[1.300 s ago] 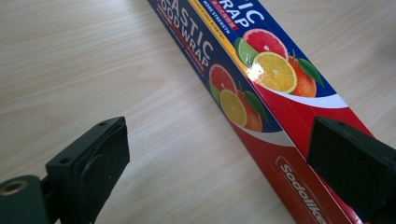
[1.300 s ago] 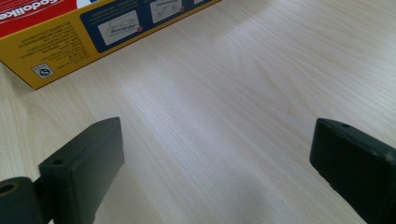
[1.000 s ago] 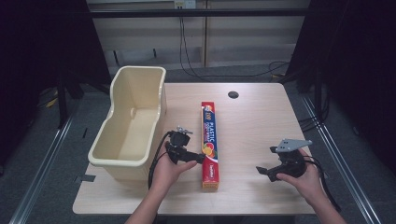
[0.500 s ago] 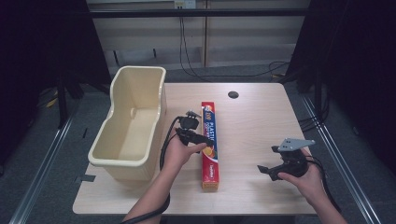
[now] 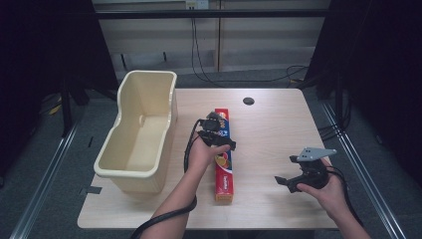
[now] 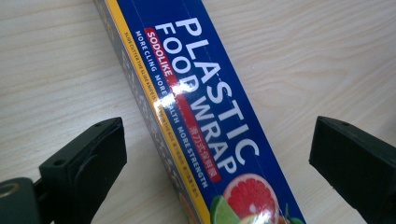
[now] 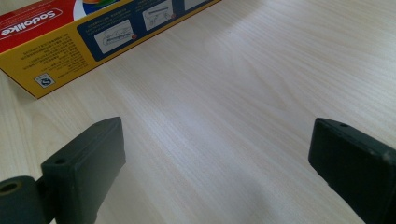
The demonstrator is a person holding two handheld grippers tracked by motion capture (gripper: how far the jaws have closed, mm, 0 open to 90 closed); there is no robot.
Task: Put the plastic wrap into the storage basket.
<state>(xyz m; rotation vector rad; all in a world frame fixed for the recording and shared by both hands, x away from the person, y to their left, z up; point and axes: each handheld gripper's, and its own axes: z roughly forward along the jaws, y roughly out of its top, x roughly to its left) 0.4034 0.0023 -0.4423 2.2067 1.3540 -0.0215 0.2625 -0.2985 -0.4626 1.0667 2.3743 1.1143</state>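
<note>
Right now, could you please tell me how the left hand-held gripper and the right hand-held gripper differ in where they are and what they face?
The left hand-held gripper hangs over the long blue-and-red plastic food wrap box, its jaws on either side of it; the right hand-held gripper sits apart, over the bare light wooden table. The left one is farther up the table, the right one nearer the person's edge. Both are open and hold nothing.
</note>
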